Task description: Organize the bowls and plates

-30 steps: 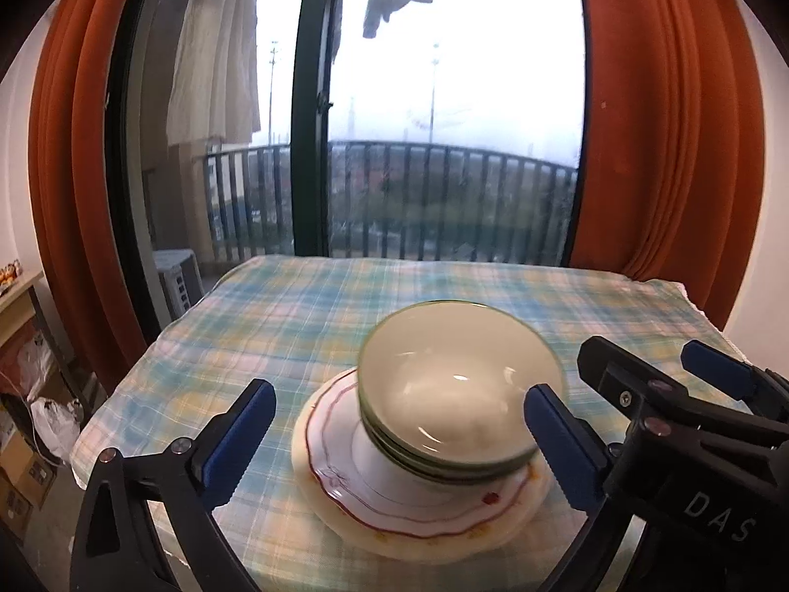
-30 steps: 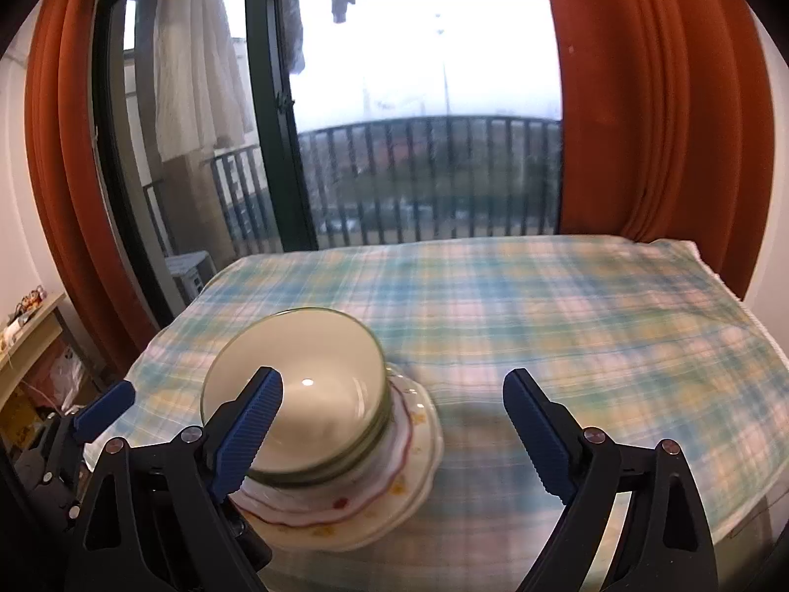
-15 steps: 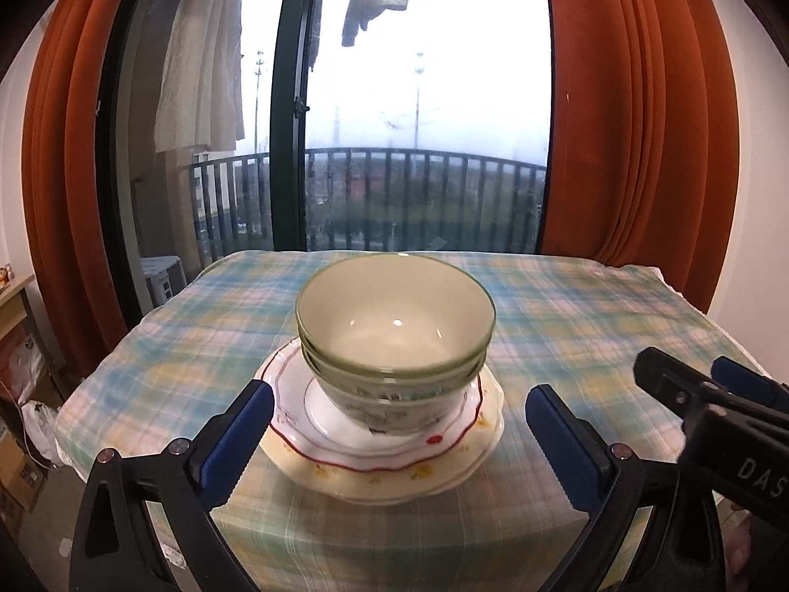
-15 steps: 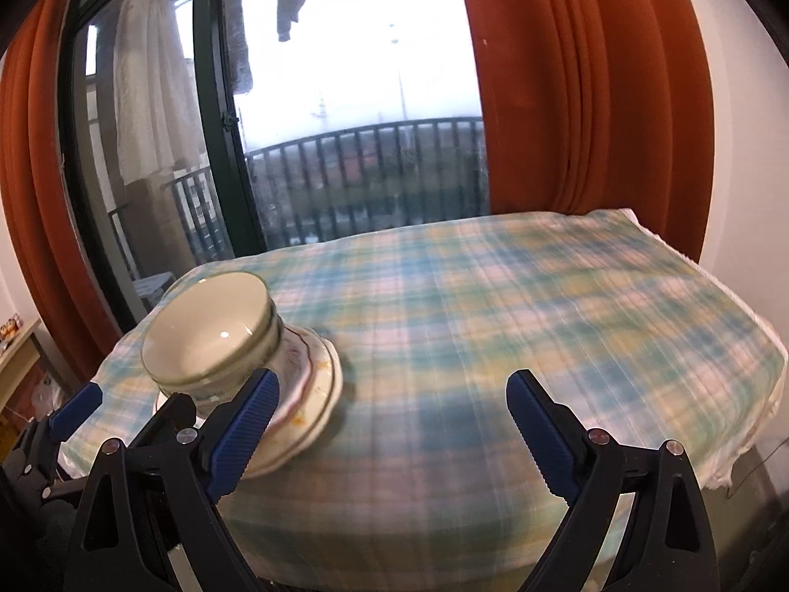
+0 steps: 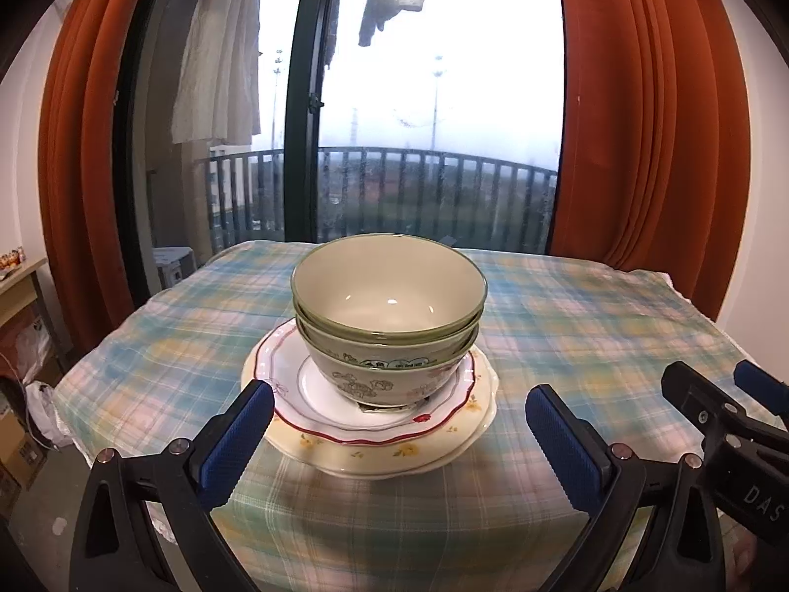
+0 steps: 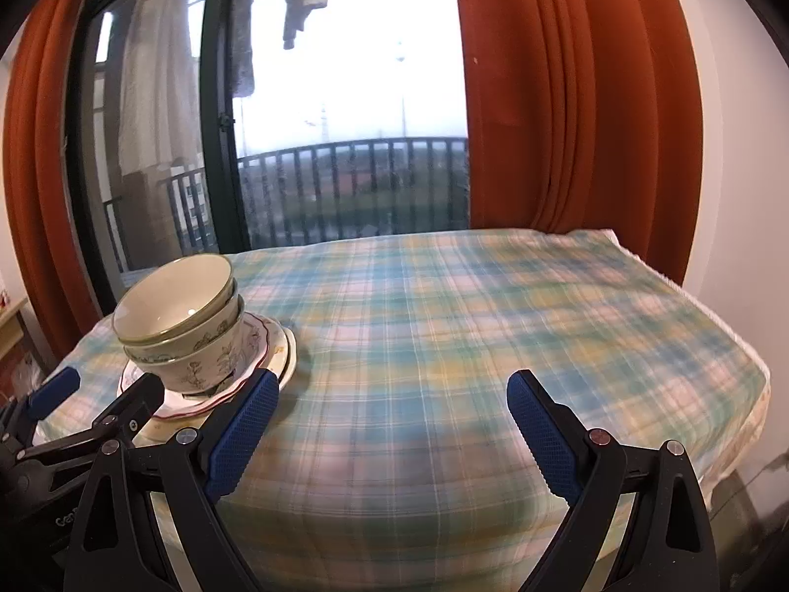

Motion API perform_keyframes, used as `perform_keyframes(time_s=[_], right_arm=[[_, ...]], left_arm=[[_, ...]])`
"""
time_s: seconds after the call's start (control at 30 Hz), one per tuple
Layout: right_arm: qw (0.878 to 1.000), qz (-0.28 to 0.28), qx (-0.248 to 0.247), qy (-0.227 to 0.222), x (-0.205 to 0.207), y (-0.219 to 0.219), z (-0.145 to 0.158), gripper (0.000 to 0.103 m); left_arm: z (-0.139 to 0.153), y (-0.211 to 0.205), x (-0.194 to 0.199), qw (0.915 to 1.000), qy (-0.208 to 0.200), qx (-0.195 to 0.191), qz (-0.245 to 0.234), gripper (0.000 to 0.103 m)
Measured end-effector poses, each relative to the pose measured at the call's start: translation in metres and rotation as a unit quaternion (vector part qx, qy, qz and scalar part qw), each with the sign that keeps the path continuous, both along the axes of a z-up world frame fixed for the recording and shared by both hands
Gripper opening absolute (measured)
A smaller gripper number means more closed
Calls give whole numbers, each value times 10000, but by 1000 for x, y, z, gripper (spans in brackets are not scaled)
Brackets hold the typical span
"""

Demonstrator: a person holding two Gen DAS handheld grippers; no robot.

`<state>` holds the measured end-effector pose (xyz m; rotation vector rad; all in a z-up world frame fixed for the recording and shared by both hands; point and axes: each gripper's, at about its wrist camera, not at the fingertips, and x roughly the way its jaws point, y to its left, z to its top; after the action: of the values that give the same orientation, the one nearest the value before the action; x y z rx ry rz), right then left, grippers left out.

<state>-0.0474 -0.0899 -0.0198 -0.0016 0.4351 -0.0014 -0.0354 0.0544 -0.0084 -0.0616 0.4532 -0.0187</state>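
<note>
Ahead of me a plaid tablecloth (image 5: 567, 315) covers the table. Orange curtains (image 5: 651, 113) frame a glass balcony door (image 5: 305, 98); beyond it I see a dark railing (image 5: 424, 197) and hanging laundry (image 5: 219, 49).

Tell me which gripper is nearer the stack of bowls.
Left. The left gripper faces the stack of bowls head-on, fingers open just short of the plates. The right gripper, also open, sits off to the stack's right over bare tablecloth.

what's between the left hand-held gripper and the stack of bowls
Nothing visible. The left hand-held gripper is open and faces the stacked bowls on the plates; only bare plaid tablecloth lies between them.
</note>
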Motion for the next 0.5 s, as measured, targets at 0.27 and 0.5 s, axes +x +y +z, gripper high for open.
perform_keyframes(time_s=[0.27, 0.5], right_arm=[[9998, 102, 141, 95, 2, -9, -7, 96], [9996, 141, 202, 111, 8, -13, -8, 96]], left_arm=[[-3, -5, -2, 10000, 9, 70, 58, 103], [-4, -7, -1, 9999, 28, 75, 80, 103]])
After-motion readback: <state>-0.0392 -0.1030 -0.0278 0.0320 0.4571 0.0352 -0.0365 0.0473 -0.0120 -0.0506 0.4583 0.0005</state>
